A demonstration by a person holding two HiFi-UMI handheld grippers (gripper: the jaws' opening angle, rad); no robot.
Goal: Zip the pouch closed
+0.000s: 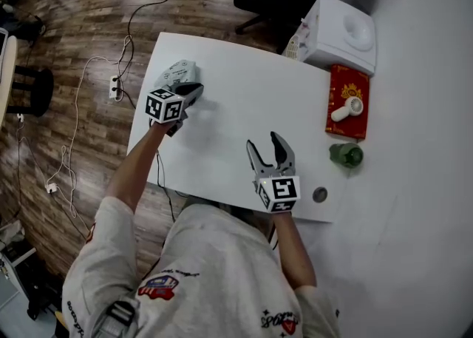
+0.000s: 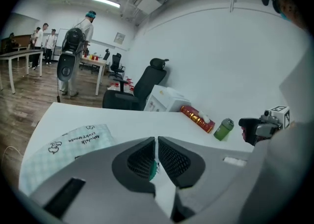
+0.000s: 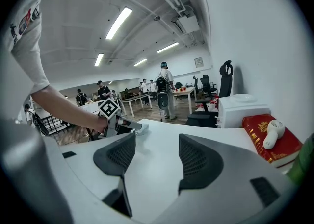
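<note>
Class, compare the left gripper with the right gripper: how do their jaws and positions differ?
The left gripper is pinched shut on a green tab; the right gripper gapes open, empty. The left is at the pouch; the right is nearer the person. Both are over the table.

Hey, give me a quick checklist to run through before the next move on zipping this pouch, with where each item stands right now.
1. Grip of the left gripper: ok, jaws shut on a small green tab, probably the zipper pull.
2. The right gripper is free to help: ok, jaws open, nothing between them.
3. The pouch is held steady by the right gripper: not ok, it hovers apart from it over bare table.
4. How far the zipper is closed: cannot tell.
5. The bottle and red box are out of the way: ok, off to the right.
</note>
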